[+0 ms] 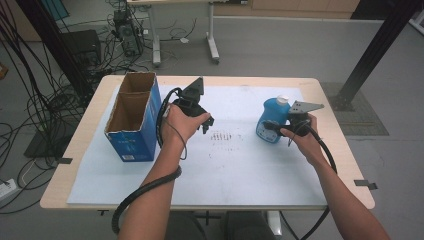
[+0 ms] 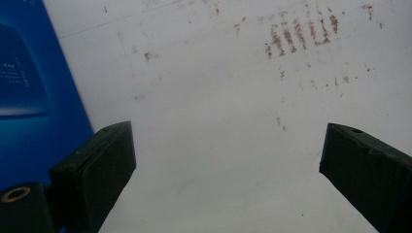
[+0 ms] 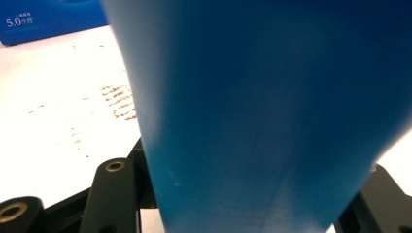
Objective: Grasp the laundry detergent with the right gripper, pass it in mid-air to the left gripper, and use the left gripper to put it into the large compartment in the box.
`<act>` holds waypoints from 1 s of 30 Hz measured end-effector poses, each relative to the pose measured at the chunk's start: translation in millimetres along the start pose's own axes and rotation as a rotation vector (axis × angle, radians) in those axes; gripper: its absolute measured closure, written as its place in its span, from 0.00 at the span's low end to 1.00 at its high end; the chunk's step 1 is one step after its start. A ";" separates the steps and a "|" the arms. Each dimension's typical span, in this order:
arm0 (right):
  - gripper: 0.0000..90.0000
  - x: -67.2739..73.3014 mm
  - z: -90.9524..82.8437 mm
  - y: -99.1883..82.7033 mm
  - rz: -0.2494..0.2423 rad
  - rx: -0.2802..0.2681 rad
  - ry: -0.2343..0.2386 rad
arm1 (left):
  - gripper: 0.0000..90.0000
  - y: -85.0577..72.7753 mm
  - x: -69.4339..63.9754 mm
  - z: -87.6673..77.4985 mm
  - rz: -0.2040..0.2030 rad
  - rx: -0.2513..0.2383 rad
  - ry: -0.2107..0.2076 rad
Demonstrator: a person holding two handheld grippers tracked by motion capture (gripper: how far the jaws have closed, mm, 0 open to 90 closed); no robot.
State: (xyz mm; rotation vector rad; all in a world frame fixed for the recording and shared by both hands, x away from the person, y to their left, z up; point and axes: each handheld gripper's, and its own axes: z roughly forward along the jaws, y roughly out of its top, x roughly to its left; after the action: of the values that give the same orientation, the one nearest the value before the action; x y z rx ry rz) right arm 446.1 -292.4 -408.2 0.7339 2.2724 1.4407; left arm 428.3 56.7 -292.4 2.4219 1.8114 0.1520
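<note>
At the right of the white mat (image 1: 240,170), the right gripper (image 1: 274,127) is clamped on a blue bottle (image 1: 272,117) with a white cap, which stands tilted on the mat; in the right gripper view the bottle's blue wall (image 3: 272,121) sits between the black jaws. Left of centre, the left gripper (image 1: 206,121) hovers with its jaws apart and nothing between them, just right of the open blue carton (image 1: 132,125).

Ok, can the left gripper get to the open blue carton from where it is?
Probably yes. The left gripper hangs with jaws open right beside the blue carton, only bare white mat between them. The right gripper is across the table, shut on the blue bottle.
</note>
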 end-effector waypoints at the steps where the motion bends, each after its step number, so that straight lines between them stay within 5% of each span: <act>1: 0.47 0.1 0.0 0.1 0.000 0.001 -0.001 | 0.07 0.0 0.0 -0.6 0.001 -0.001 0.002; 30: 0.48 0.3 -0.2 0.0 0.003 0.002 0.000 | 0.07 -3.1 2.9 -7.6 -0.006 -0.017 0.009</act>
State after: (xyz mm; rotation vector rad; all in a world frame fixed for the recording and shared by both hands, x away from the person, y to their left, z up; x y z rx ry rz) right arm 445.8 -292.3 -408.1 0.7384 2.2738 1.4396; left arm 425.1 60.5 -285.3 2.4082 1.8136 0.1770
